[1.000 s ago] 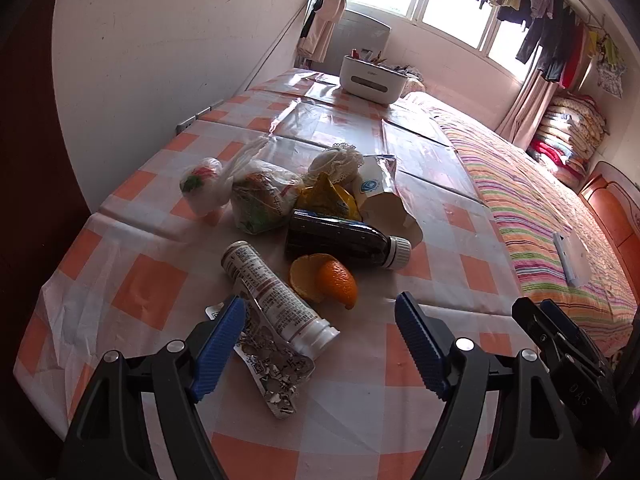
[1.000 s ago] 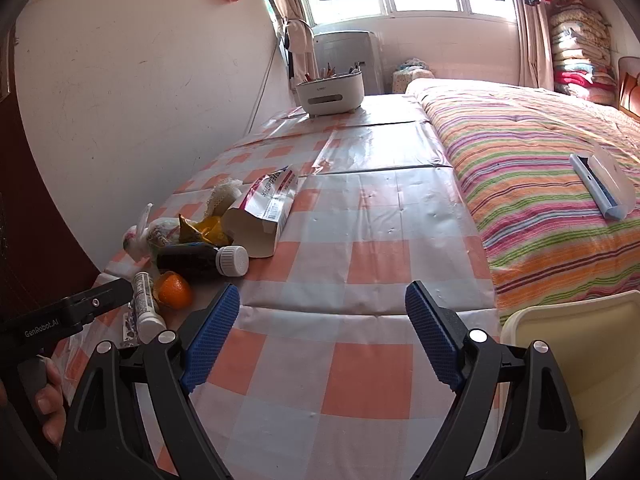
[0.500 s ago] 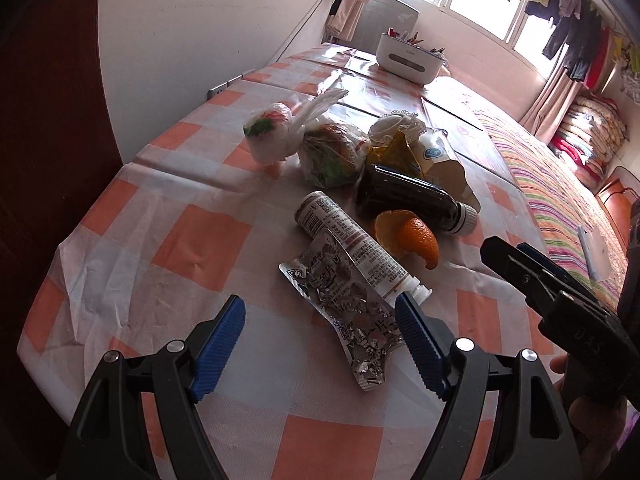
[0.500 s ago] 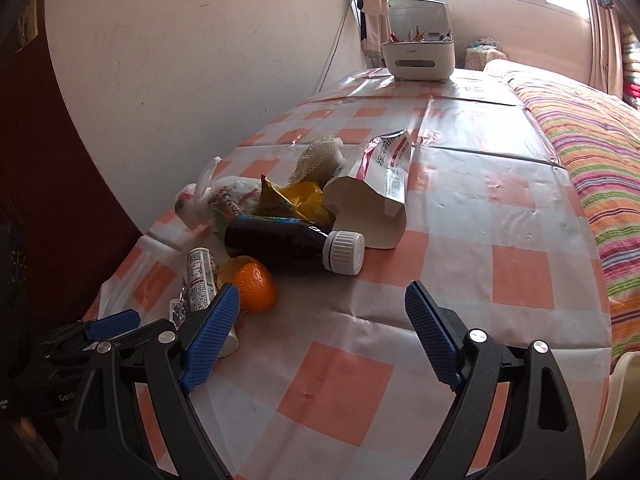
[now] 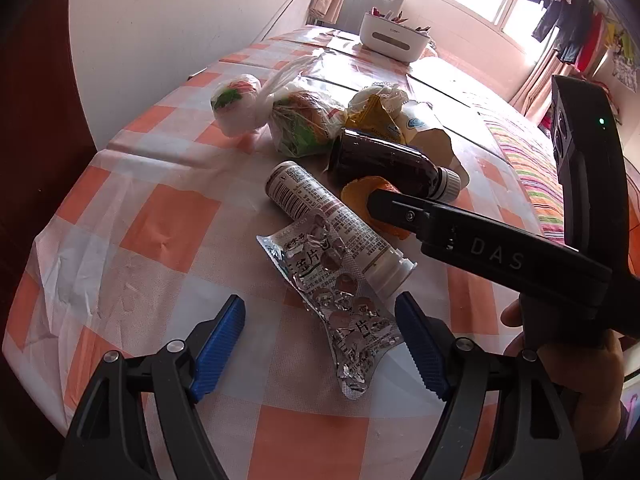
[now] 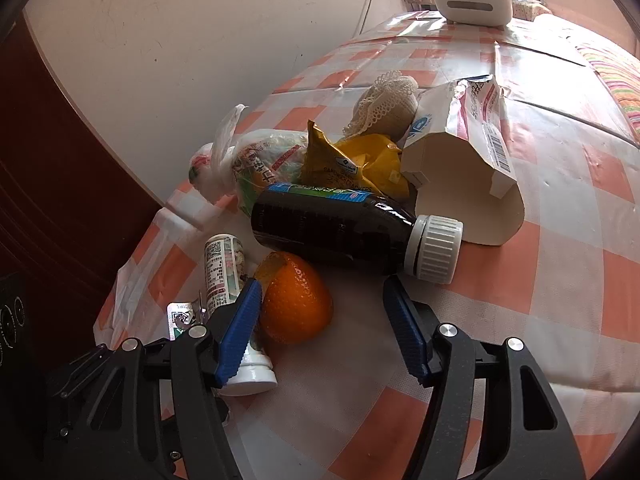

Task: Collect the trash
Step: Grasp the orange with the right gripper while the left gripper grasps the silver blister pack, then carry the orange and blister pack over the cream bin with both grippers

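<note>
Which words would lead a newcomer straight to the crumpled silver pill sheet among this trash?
Start at the orange-checked tablecloth and its trash pile. At the pile's near end lies a white labelled tube. Overlapping it is the blister pack: the only flat, silvery foil item.

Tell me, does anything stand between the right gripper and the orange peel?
Nothing visible does. The orange peel already lies between the fingers of the right gripper, whose jaws have just been closing; the dark bottle lies just behind it.

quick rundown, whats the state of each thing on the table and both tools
dark bottle: on its side, capped
white tube: lying flat, capped
blister pack: crumpled, emptied
orange peel: between right tool's pads
carton: torn open
left tool: open
right tool: just been closing, not gripping
</note>
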